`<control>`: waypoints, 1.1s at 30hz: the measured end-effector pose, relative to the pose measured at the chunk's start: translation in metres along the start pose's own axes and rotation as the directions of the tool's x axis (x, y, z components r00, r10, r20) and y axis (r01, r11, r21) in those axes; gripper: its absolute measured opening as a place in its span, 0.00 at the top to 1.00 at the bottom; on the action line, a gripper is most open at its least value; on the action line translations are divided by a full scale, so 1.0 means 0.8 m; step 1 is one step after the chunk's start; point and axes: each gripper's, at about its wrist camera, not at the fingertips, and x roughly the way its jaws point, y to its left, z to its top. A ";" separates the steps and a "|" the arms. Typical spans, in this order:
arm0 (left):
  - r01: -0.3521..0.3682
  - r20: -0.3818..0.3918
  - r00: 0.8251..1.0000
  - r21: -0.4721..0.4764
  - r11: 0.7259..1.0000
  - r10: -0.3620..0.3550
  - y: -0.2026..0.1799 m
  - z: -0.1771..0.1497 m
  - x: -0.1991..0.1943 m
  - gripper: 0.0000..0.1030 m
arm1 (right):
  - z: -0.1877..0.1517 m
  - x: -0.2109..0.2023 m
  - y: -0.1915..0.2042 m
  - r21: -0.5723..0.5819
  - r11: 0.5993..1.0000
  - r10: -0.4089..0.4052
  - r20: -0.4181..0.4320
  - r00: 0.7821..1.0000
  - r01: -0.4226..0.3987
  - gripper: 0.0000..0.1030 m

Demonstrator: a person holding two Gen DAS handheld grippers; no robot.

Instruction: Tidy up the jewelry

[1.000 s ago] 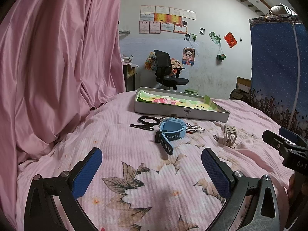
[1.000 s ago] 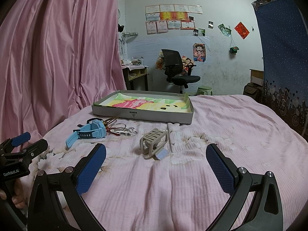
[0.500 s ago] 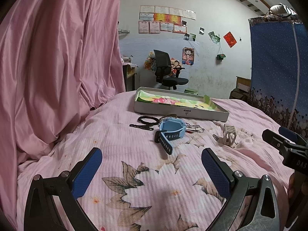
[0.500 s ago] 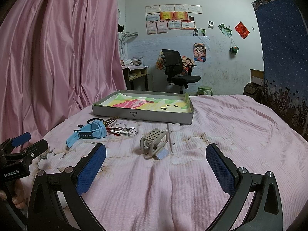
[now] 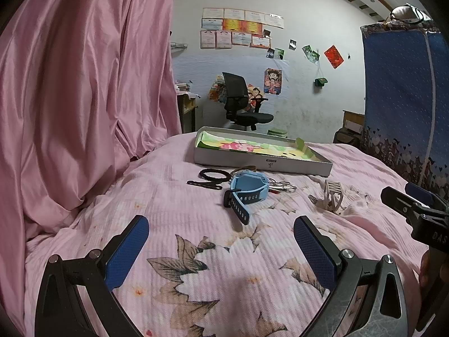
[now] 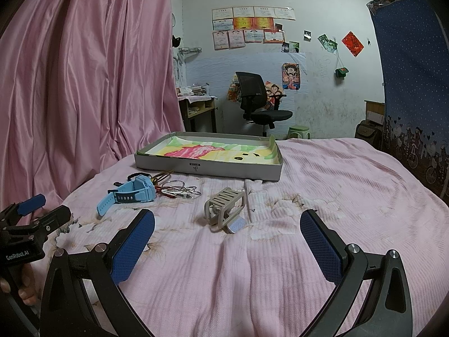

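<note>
The jewelry lies loose on the bed, none of it yet in the tray [image 6: 207,167], so we judge the task to be at its start, with the first pick not yet made. The blue watch [image 5: 248,189] sits just in front of the tray's near wall, its strap trailing toward us; beside it lie thin wire bangles [image 6: 179,191], and on its far side a black hair tie [image 5: 213,174] and a black hair clip [image 5: 204,184]. A beige claw clip [image 6: 224,209] rests apart from this cluster, nearer the right side. We hold the left gripper [image 5: 221,248] above the floral print with its jaws spread wide and nothing between them; the watch lies ahead of it, well apart. We hold the right gripper [image 6: 227,243] in the same condition, jaws spread and empty, with the claw clip ahead of it on the centre line. The next move calls for advancing one gripper to its nearest item, lowering the pads on either side of it, and closing. Soft bedding may yield under the fingers, so the approach should be shallow. The surface is a pink ribbed bedspread [image 6: 350,185]. A pink curtain [image 5: 84,98] hangs on the left, and an office chair [image 6: 261,104] stands at the far wall.
</note>
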 end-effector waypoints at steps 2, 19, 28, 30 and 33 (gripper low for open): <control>0.000 0.000 1.000 -0.002 1.000 0.000 0.000 0.000 0.000 0.00 | 0.000 0.000 0.000 0.000 1.000 0.000 0.000 1.000 0.000 0.01; 0.000 -0.002 1.000 -0.001 1.000 0.000 0.000 0.000 0.000 0.00 | 0.000 0.000 0.000 0.002 1.000 0.001 0.000 1.000 -0.001 0.01; 0.000 -0.006 1.000 0.000 1.000 0.000 -0.001 -0.001 0.000 0.00 | 0.000 0.000 -0.001 0.002 1.000 0.001 0.000 1.000 -0.001 0.01; 0.001 -0.013 1.000 0.004 1.000 -0.001 -0.004 -0.003 0.001 0.00 | -0.001 0.001 -0.002 0.002 1.000 0.002 -0.001 1.000 -0.002 0.01; 0.005 -0.032 0.999 0.006 1.000 -0.004 -0.004 -0.004 0.005 0.00 | 0.000 -0.003 0.002 0.000 1.000 0.007 -0.006 1.000 -0.007 0.01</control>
